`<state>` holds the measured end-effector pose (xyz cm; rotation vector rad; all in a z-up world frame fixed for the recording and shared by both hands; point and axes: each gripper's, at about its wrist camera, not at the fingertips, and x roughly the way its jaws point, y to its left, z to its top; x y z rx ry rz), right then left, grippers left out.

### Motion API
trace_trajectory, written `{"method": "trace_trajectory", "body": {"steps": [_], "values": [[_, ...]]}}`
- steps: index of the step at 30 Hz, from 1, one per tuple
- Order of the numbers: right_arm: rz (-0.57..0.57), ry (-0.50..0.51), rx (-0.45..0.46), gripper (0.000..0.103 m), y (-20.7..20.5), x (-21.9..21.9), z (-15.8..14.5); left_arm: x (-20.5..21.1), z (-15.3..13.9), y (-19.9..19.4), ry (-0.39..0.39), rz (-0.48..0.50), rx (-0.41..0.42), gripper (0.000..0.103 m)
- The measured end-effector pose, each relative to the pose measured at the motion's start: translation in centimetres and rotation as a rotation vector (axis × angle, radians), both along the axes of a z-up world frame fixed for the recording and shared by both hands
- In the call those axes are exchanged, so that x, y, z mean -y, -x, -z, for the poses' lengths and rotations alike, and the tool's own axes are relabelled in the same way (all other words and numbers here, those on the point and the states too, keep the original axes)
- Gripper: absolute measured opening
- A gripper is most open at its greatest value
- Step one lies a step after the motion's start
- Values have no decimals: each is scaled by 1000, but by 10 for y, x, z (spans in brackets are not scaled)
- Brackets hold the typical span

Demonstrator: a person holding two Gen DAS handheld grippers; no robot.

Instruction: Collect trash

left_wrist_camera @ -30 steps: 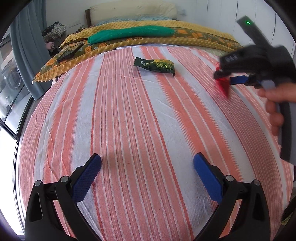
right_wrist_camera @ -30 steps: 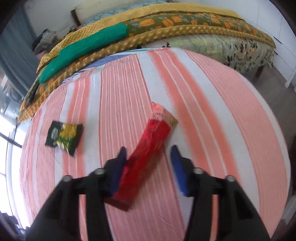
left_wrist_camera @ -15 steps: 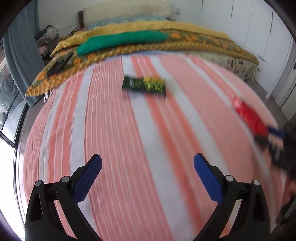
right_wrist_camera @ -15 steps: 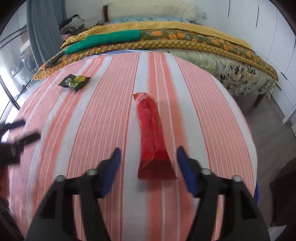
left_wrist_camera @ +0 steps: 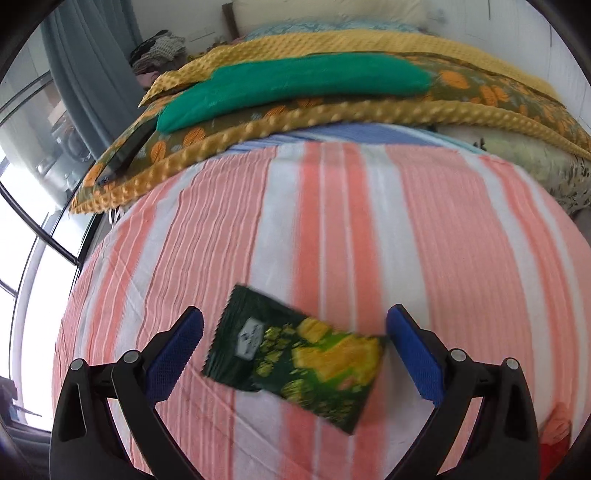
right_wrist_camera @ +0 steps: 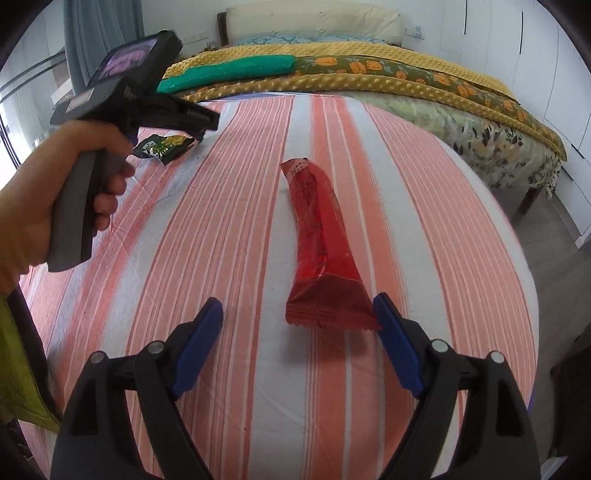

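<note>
Two wrappers on the bed, both tools spread

Two pieces of trash lie on the striped bedspread point(right_wrist_camera: 236, 229), neither one gripped.

Left tool point(left_wrist_camera: 293, 332): jaws wide apart. A green snack wrapper point(left_wrist_camera: 295, 360) lies flat on the bedspread between its blue pads point(left_wrist_camera: 173, 354), tilted, its far corner nearer the left pad and its near corner toward the right one. The picture is blurred, and contact between pad and wrapper cannot be confirmed. From the right wrist view the same tool point(right_wrist_camera: 201, 123) is held by the person's left hand point(right_wrist_camera: 40, 206) above the green wrapper point(right_wrist_camera: 164, 146), at the far left of the right tool.

Right tool point(right_wrist_camera: 297, 319): jaws wide apart, empty. A long red wrapper point(right_wrist_camera: 321, 251) lies straight ahead of it, running away along the stripes. Its crimped near end sits between the fingertips, close beside the right pad point(right_wrist_camera: 397, 352) and well clear of the left pad. Whether it touches the right pad cannot be told.

Beyond both tools, across the far part of the bed, lie a yellow dotted blanket point(right_wrist_camera: 332, 83), a floral cover point(right_wrist_camera: 406, 72) and a green cushion point(left_wrist_camera: 295, 86). A pale headboard point(right_wrist_camera: 314, 20) stands behind them.
</note>
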<state>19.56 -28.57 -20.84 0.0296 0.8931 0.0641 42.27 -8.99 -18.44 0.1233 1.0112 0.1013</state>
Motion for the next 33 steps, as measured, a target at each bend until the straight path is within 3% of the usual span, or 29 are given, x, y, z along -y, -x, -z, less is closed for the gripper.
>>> {"method": "trace_trajectory", "body": {"steps": [6,11,14,17,19,20,21,23,31,33], "values": [[1,13,-2,82,0,-2,1,-58,-2,41,61,74,-8,99],[4,19,-3,83,0,-3,1,-91,-3,55,216,196,-1,99],[8,19,-5,84,0,-2,1,-83,-3,52,215,264,5,99],[8,13,-6,84,0,-1,1,-73,1,44,182,265,6,98],[5,-12,0,84,1,2,0,-70,3,42,161,241,1,83],[3,-41,8,84,2,6,-1,-70,2,45,142,242,22,71],[-3,-83,14,84,5,12,-3,-71,1,47,152,261,32,50],[-17,-106,11,84,7,22,-4,-71,-3,55,154,293,37,39],[-136,-126,-44,83,-22,30,-27,-44,-20,145,225,507,13,36],[-141,-122,-82,68,-38,26,-29,-34,-19,166,224,528,4,36]]}}
